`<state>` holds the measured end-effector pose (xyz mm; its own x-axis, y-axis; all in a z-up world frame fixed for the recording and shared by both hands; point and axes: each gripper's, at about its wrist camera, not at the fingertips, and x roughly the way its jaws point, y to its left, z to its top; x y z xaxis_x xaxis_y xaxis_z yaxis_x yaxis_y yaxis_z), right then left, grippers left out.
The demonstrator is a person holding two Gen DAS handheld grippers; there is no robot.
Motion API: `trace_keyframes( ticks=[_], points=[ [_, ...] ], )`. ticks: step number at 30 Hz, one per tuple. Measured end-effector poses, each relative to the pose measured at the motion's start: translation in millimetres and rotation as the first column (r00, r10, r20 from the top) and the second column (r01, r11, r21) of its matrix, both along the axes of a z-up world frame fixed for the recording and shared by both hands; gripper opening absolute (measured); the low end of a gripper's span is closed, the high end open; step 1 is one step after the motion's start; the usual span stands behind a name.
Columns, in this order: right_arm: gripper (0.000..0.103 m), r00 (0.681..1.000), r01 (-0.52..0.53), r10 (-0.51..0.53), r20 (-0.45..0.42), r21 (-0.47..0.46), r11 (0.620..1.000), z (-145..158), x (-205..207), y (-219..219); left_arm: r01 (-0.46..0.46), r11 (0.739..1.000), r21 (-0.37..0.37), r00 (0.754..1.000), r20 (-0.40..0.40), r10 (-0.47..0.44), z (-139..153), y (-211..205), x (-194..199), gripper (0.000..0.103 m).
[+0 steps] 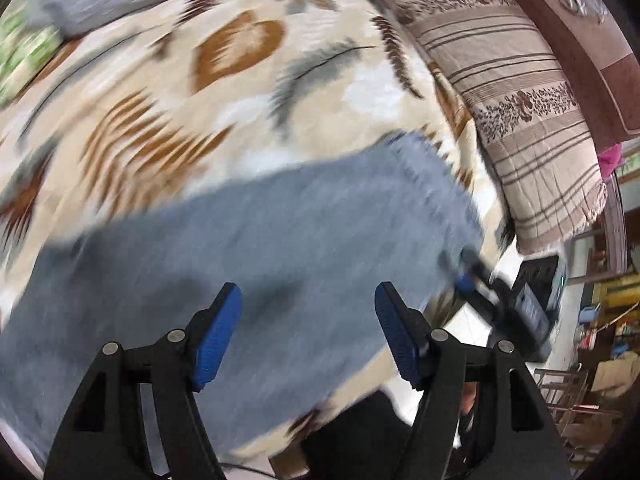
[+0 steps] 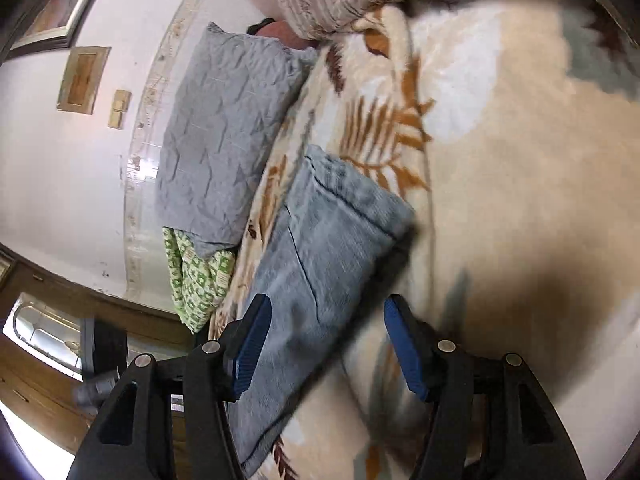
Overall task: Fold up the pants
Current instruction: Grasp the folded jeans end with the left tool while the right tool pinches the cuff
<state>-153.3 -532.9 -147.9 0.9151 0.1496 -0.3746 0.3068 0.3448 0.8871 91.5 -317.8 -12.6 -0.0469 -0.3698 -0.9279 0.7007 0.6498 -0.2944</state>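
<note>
While both grippers hover with jaws spread and nothing between them, the pants (image 1: pixel 256 256) lie folded on the blanket (image 1: pixel 224 92). Left gripper (image 1: pixel 308 332) sits directly over the pants; right gripper (image 2: pixel 328 344) is above their near edge. Pillow (image 2: pixel 224 136) beyond, left of right gripper.

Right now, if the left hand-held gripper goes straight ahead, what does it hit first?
Most likely the grey pants: the open left hand-held gripper points at them on the patterned blanket. The frame is blurred, so depth is uncertain.
</note>
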Motion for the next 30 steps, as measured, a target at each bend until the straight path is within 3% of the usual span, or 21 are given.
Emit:
trace_keyframes(
  ticks=[6, 12, 17, 21, 27, 30],
  points=[
    [0.06, 0.996, -0.07, 0.071, 0.051, -0.024, 0.997, 3, 9, -3, 0.075, 0.997, -0.004, 0.997, -0.033, -0.075, -14, -100, 25, 0.069],
    [0.059, 0.99, -0.108, 0.112, 0.088, -0.049, 0.993, -1, 5, -2, 0.181, 0.983, 0.032, 0.979, -0.104, -0.177, -42, -162, 37, 0.069],
    [0.061, 0.987, -0.089, 0.094, 0.128, -0.039, 0.995, -3, 1, 0, 0.262, 0.964, 0.037, 0.954, -0.163, -0.253, -59, -183, 34, 0.069],
    [0.061, 0.977, -0.094, 0.096, 0.188, -0.02, 0.995, -4, 1, -2, 0.356, 0.934, 0.04, 0.916, -0.211, -0.34, -73, -193, 22, 0.07],
    [0.045, 0.975, -0.095, 0.092, 0.203, 0.008, 0.995, -12, -4, -6, 0.449, 0.893, 0.04, 0.881, -0.187, -0.434, -80, -202, 4, 0.084],
    [0.041, 0.973, -0.091, 0.086, 0.214, 0.012, 0.996, -14, -4, -6, 0.516, 0.856, 0.024, 0.843, -0.189, -0.503, -80, -215, -11, 0.086]
  ],
)
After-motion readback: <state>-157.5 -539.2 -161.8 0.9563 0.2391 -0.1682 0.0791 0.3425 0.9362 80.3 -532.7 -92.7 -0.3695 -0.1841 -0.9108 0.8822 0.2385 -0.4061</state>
